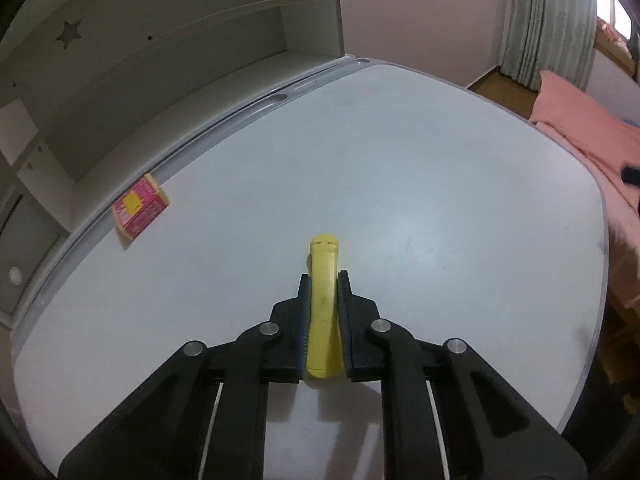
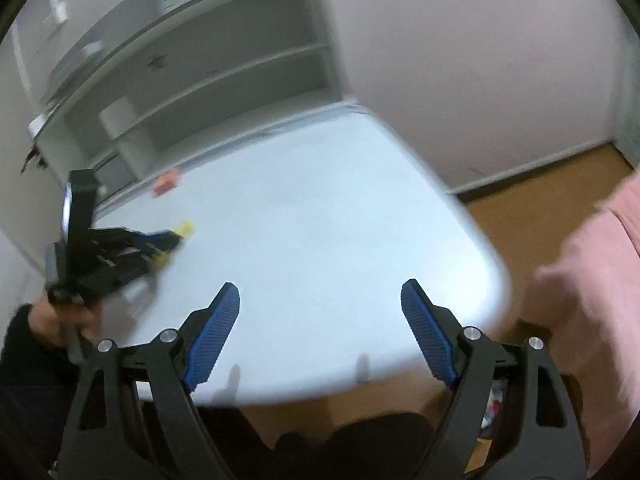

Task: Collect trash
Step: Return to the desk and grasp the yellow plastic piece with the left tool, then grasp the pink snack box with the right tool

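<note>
A white counter (image 1: pixel 400 152) abuts a white shelf unit (image 1: pixel 168 60) with a star cutout (image 1: pixel 69 33), beside a pale wall (image 1: pixel 420 12), green curtains (image 1: pixel 548 20), a wood floor (image 2: pixel 552 200) and pink bedding (image 1: pixel 588 128).

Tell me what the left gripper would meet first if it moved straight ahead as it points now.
Probably nothing on the desk: beyond the yellow object held in the left gripper, the surface looks bare up to its far edge. The pink packet lies well off to the left.
</note>
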